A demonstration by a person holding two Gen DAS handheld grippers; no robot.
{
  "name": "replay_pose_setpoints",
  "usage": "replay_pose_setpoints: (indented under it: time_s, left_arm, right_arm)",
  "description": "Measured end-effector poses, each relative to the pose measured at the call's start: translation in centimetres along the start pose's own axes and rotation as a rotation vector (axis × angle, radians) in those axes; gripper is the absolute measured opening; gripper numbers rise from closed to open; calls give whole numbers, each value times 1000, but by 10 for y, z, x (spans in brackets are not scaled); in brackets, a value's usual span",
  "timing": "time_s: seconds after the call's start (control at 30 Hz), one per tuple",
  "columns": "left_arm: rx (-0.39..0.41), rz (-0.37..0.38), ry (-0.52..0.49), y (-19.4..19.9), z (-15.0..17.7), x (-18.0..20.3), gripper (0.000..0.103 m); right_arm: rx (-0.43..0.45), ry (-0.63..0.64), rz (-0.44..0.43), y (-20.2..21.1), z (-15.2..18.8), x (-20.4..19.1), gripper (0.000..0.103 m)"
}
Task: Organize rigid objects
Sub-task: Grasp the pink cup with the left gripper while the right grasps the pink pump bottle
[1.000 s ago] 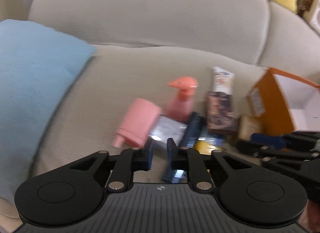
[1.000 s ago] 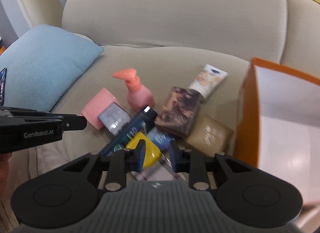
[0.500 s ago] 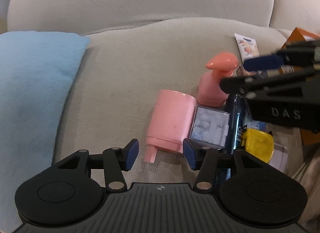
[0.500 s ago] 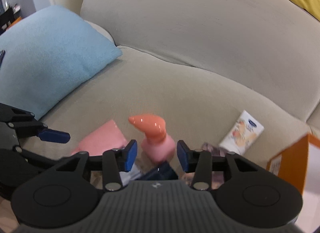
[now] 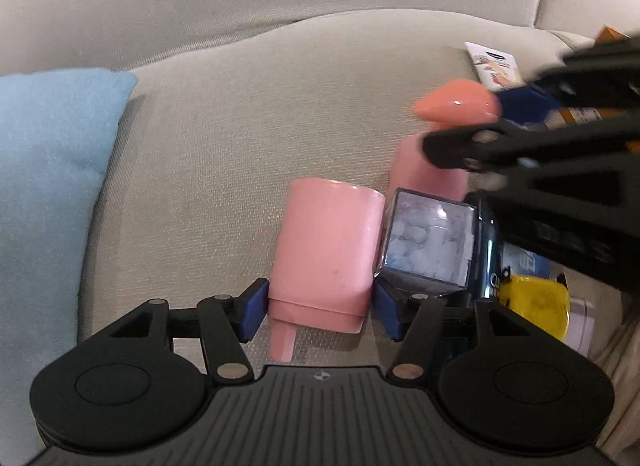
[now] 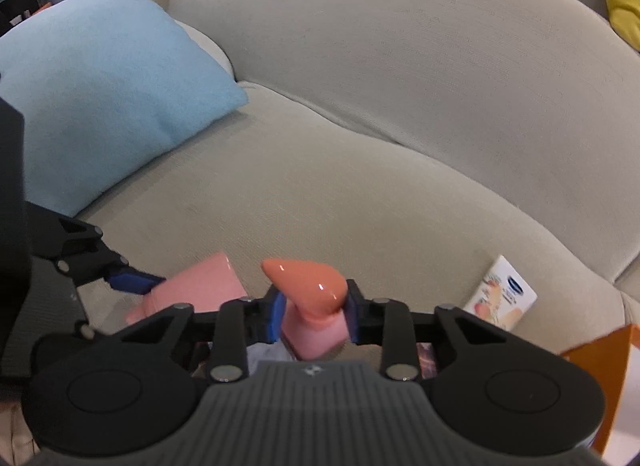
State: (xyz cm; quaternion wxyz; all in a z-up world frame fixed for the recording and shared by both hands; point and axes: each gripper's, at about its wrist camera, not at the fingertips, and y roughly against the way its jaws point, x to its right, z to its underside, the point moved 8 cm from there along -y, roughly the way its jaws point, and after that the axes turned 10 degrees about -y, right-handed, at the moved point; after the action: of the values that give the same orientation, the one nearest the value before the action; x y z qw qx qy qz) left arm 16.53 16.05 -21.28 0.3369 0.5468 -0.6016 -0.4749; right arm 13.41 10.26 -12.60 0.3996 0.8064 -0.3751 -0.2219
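My left claw (image 5: 318, 316) straddles the pink cup (image 5: 326, 254) lying just left of the pump bottle (image 6: 314, 306) on the sofa seat (image 5: 240, 125), jaws opening, pads not pressing yet. My right claw (image 6: 314, 312) is closing on the bottle's neck under its spout, so both can lift out together.

Left gripper (image 5: 316, 316) points steeply down, jaws opening – blue pads astride a pink bottle (image 5: 326, 250). Right gripper (image 6: 314, 316) tilts down, jaws closing – pads flank a pump bottle (image 6: 316, 322) neck.
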Motion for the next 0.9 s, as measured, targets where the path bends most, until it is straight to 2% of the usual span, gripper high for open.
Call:
replay_pose_setpoints:
  time_s: [0.03, 0.23, 0.33, 0.5, 0.63, 0.77, 0.83, 0.9]
  left_arm:
    - [-2, 13, 16, -2, 0, -1, 64]
    - [-3, 34, 147, 5, 10, -12, 63]
    - [-15, 31, 214, 8, 21, -22, 63]
    - [-24, 61, 324, 11, 34, -36, 63]
    - [-29, 72, 351, 10, 39, -37, 63]
    - [-34, 87, 363, 9, 43, -38, 63]
    - [-35, 103, 379, 8, 45, -39, 64]
    - [-32, 116, 392, 9, 46, -40, 64]
  right_arm:
    - [-7, -10, 5, 1, 1, 3, 27]
    - [-38, -109, -11, 12, 11, 17, 27]
    - [-29, -95, -12, 15, 9, 11, 26]
    - [22, -63, -35, 3, -16, -9, 26]
    - [57, -45, -28, 0, -26, -14, 26]
    - [-15, -91, -15, -5, -9, -1, 26]
    - [-17, -95, -15, 2, 0, 6, 26]
    - [-67, -133, -14, 5, 11, 15, 26]
